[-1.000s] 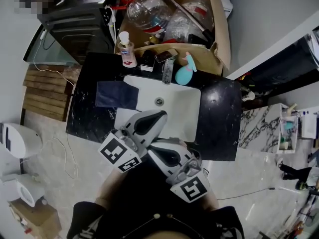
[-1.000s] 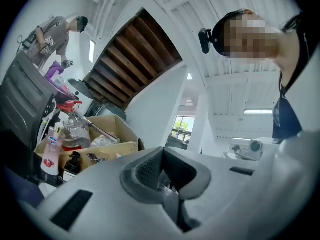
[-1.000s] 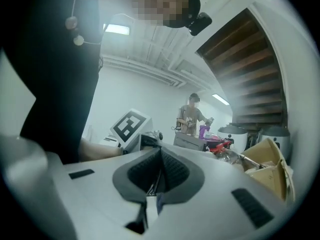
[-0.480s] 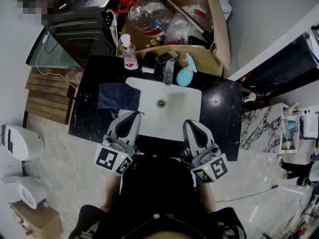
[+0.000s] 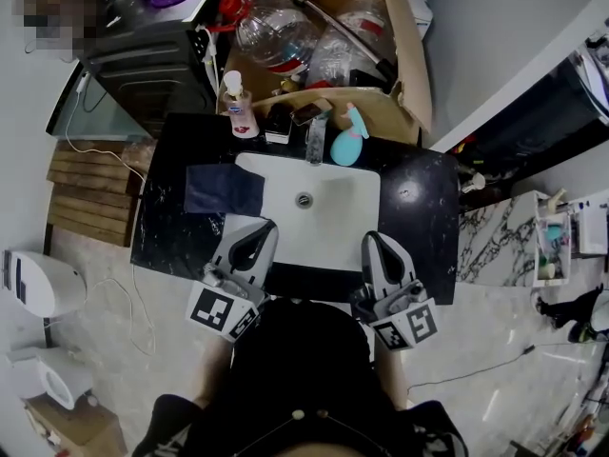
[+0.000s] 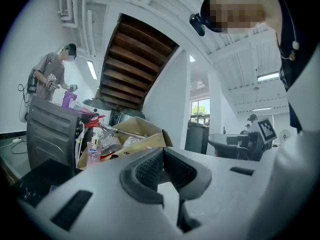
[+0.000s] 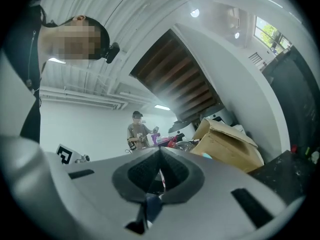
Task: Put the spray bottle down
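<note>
Left gripper [image 5: 265, 227] and right gripper [image 5: 374, 241] are pressed shut, empty, at the near tabletop [image 5: 419, 236] edge. Spray bottle [image 5: 347, 143] is seen behind the sink [image 5: 333, 208] beside the tap [image 5: 316, 137]; judged light, smooth, stiff plastic, best gripped at the neck

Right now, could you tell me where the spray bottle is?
In the head view the spray bottle sits on the black counter behind the sink, just right of the faucet.
</note>
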